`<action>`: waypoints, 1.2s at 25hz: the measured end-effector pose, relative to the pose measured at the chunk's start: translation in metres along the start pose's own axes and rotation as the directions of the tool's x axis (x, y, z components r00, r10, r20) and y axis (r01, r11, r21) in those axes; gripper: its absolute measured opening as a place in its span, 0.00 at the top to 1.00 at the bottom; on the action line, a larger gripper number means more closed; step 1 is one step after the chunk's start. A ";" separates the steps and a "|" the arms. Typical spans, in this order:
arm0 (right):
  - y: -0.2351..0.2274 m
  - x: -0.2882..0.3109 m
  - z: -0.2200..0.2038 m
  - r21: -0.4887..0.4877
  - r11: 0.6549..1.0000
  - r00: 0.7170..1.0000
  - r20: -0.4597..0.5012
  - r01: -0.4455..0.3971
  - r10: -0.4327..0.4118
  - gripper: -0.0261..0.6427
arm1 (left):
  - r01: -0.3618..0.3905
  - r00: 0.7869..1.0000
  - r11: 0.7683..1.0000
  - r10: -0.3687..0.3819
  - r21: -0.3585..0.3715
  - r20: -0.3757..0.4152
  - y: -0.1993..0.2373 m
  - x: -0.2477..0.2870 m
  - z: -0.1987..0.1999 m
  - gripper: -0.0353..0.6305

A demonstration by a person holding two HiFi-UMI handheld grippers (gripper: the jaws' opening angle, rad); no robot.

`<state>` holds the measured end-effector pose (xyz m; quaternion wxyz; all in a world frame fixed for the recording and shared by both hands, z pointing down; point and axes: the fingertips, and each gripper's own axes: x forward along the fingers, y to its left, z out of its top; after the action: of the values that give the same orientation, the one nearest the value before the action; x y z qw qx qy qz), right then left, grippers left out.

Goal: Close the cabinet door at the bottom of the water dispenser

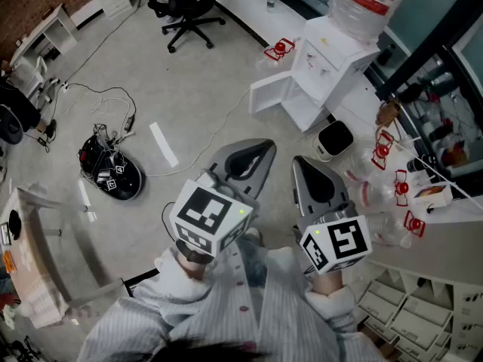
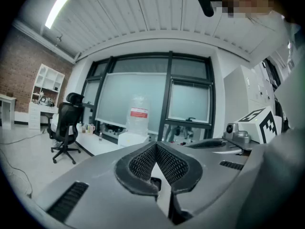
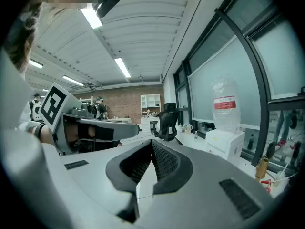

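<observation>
The white water dispenser [image 1: 332, 59] stands at the upper right of the head view with a clear bottle [image 1: 370, 2] on top. Its bottom cabinet door [image 1: 273, 93] hangs open, swung out to the left over the floor. My left gripper [image 1: 266, 149] and right gripper [image 1: 303, 163] are held side by side close to my body, well short of the dispenser, both pointing toward it. Each is shut with nothing between its pads. The left gripper view shows its closed tips [image 2: 156, 145] with the dispenser [image 2: 136, 138] far behind. The right gripper view shows its closed tips [image 3: 152, 143] and the dispenser [image 3: 228, 144] to the right.
A small white bin [image 1: 334, 138] sits on the floor beside the dispenser. A black office chair [image 1: 185, 6] stands at the back, and a black device with tangled cables [image 1: 110, 173] lies at left. A white table [image 1: 445, 236] with red-handled items is at right; a glass table [image 1: 45, 236] at left.
</observation>
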<state>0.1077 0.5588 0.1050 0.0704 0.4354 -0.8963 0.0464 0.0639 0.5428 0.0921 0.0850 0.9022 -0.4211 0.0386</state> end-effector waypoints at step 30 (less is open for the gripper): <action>-0.028 0.086 0.008 0.022 0.998 0.998 0.007 -0.055 0.055 0.94 | -0.073 0.997 0.997 0.074 -0.007 0.018 0.095 0.044 0.008 0.93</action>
<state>0.0763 0.4737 0.1120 0.0615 0.4114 -0.9076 0.0572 0.0193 0.4487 0.1016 0.0825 0.8861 -0.4549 0.0323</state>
